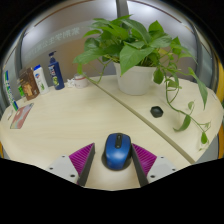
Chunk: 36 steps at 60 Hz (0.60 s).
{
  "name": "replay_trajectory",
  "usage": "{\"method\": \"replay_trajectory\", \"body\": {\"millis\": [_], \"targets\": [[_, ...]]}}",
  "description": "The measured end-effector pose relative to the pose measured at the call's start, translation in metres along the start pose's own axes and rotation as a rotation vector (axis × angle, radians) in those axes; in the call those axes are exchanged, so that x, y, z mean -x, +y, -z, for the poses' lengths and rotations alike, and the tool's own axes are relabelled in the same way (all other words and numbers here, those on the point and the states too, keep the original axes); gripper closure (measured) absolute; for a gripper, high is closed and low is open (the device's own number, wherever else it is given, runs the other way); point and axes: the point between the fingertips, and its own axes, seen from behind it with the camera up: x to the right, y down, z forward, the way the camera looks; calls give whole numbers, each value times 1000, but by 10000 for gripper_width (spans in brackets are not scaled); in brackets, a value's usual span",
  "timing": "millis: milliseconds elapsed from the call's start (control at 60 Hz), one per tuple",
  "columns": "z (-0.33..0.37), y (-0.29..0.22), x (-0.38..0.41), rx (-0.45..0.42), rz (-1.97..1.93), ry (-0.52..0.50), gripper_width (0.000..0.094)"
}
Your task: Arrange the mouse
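A blue computer mouse (116, 151) with a dark scroll wheel rests on the pale desk (70, 120). It stands between my two fingers, with a narrow gap on each side. My gripper (114, 163) is open around it. The magenta pad of the left finger (77, 160) and that of the right finger (148, 159) flank the mouse's sides. The mouse's rear end reaches down to the fingers' base.
A large potted plant in a white pot (136, 78) stands beyond the mouse, with vines trailing right. A small black object (157, 111) lies right of the pot. Bottles (55, 70) and boxes (27, 87) stand at the far left, with a flat packet (21, 116) nearer.
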Motion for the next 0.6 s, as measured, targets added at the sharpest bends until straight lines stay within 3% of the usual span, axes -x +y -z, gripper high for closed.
{"method": "replay_trajectory", "body": {"millis": [133, 300, 400, 600], "targets": [[-6, -3, -2, -6, 57, 30, 405], [-5, -5, -1, -19, 61, 51, 510], [-2, -6, -5, -13, 51, 98, 546], [72, -78, -5, -171, -4, 237, 546]]}}
